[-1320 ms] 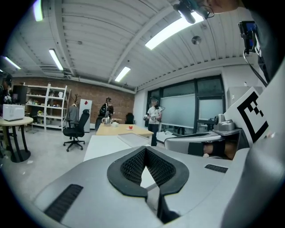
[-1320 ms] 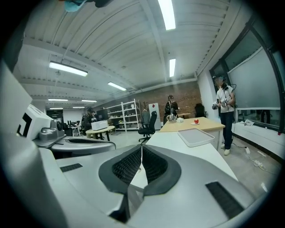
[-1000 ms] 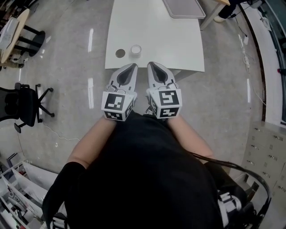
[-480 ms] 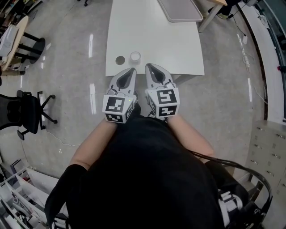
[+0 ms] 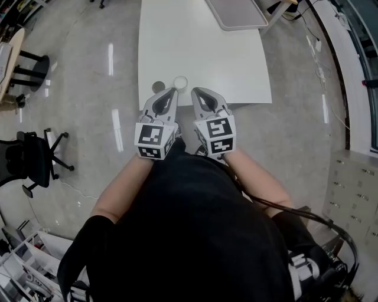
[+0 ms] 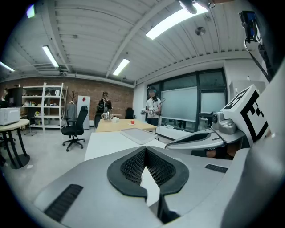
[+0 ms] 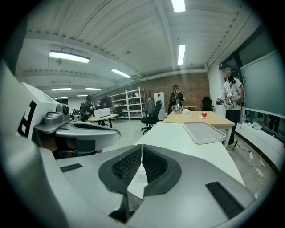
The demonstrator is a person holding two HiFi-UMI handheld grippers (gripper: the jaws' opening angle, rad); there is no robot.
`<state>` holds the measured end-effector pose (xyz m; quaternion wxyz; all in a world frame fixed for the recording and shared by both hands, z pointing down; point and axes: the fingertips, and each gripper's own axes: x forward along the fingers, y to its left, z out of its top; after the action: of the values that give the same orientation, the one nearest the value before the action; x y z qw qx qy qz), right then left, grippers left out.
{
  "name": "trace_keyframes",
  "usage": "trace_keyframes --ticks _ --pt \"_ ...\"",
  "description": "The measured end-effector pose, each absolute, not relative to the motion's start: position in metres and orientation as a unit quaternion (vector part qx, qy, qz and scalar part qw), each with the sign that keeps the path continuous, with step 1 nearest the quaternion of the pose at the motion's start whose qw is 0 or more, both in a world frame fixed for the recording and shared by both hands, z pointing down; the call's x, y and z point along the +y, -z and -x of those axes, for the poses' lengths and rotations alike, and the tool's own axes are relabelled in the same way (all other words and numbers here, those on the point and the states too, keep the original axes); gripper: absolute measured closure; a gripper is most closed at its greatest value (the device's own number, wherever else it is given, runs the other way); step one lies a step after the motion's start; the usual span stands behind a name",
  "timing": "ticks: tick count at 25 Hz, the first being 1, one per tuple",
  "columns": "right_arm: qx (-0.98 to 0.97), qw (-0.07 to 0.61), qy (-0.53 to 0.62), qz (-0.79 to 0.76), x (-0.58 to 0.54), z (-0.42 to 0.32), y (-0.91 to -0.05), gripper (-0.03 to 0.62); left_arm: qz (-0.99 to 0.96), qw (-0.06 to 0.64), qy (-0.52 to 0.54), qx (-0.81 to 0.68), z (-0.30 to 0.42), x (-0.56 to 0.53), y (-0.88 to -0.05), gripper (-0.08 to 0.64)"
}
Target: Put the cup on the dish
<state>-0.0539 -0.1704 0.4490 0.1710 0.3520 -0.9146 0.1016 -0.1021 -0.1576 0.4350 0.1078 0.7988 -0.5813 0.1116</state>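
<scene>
On the white table [image 5: 201, 47], close to its near edge, a small white cup [image 5: 180, 82] stands upright. Left of it lies a small round grey-brown dish [image 5: 157, 87], apart from the cup. My left gripper [image 5: 172, 91] hovers at the table's edge, its tip between dish and cup, jaws shut and empty. The right gripper [image 5: 195, 91] is level with it, just right of the cup, also shut and empty. In the left gripper view [image 6: 145, 148] and the right gripper view [image 7: 141, 146] the pads meet at their tips. Both gripper bodies hide cup and dish there.
A grey tray [image 5: 239, 13] rests on the table's far right part, also seen as a tray [image 7: 205, 132] in the right gripper view. A black office chair [image 5: 32, 156] stands on the floor far left. People stand by a wooden table [image 7: 198, 117] at the far end.
Both grippers have moved forward together to the table's near edge, and their tips now flank the cup. Cup and dish have not moved on the table.
</scene>
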Motion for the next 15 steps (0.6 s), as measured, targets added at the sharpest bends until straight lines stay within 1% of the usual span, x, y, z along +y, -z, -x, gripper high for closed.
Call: trace_keyframes --ticks 15 --pt "-0.895 0.237 -0.129 -0.355 -0.218 0.121 -0.531 0.575 -0.825 0.14 -0.149 -0.527 0.17 -0.228 -0.508 0.56"
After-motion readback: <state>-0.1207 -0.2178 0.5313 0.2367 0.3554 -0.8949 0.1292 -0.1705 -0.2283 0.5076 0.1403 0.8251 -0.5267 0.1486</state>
